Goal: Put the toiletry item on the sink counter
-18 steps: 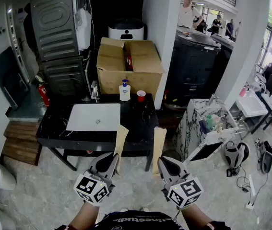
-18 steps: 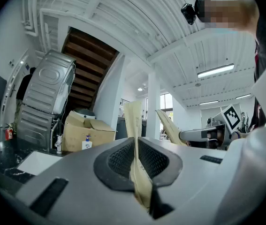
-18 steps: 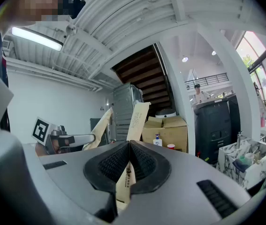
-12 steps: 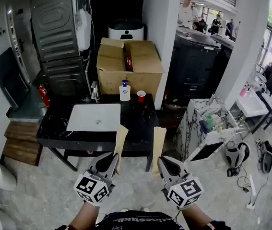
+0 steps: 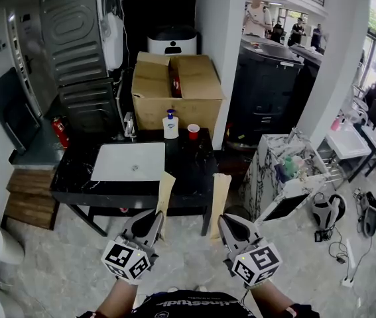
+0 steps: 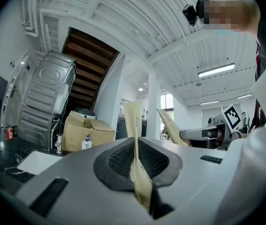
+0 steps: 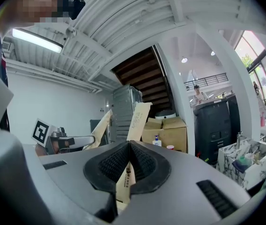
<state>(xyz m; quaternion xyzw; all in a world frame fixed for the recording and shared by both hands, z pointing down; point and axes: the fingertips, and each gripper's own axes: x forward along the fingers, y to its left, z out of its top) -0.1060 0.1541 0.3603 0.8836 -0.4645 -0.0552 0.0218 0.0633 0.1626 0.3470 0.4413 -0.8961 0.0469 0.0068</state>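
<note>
Right gripper [image 5: 225, 222] is clamped on a tan paper packet [image 7: 137, 118] with a column of dark print too small to read. Left gripper [image 5: 154, 218] is clamped on a second packet [image 5: 166, 192]. Both grippers are held low, side by side, with the packets upright in front of the black sink counter [image 5: 191, 167], not on it.

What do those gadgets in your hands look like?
The left gripper and right gripper match: grey shells tapering to two jaws lined with black ribbed pads. Each carries a white cube printed with black square markers. The person wears a dark top.
</note>
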